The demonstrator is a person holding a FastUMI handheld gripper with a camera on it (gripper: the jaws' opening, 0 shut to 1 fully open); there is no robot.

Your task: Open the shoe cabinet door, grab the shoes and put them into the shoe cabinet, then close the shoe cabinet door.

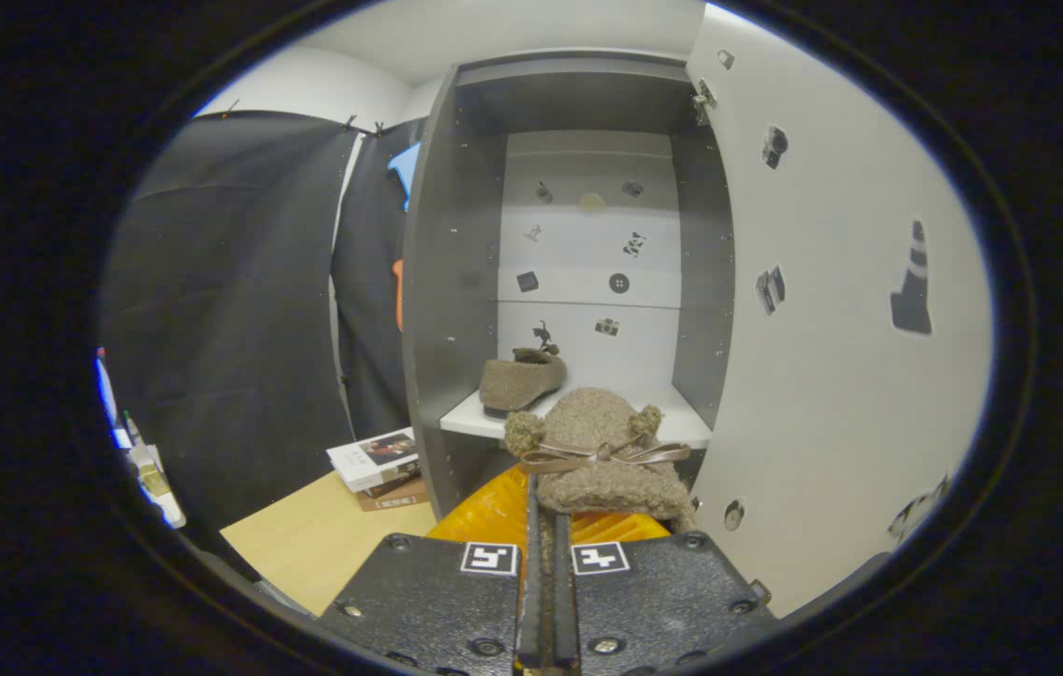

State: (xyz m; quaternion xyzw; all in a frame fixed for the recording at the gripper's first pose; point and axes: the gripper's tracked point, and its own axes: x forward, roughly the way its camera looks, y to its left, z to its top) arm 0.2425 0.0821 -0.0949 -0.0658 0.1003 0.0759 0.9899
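Note:
My gripper (548, 512) is shut on a fuzzy brown shoe (599, 451) with a ribbon bow and two pompoms; both fingers pinch its edge and it hangs just ahead of them. Beyond it stands the grey shoe cabinet (452, 282), its white door (832, 310) swung open on the right. A second matching brown shoe (520, 377) rests on the cabinet's white shelf (475, 420), toward the left side. The held shoe hovers in front of the shelf's front edge, right of the resting shoe.
A stack of books (379, 465) lies on the wooden floor (325, 540) left of the cabinet. An orange-yellow surface (485, 512) shows under the held shoe. Black cloth walls close off the left. Stickers dot the cabinet's back panel and door.

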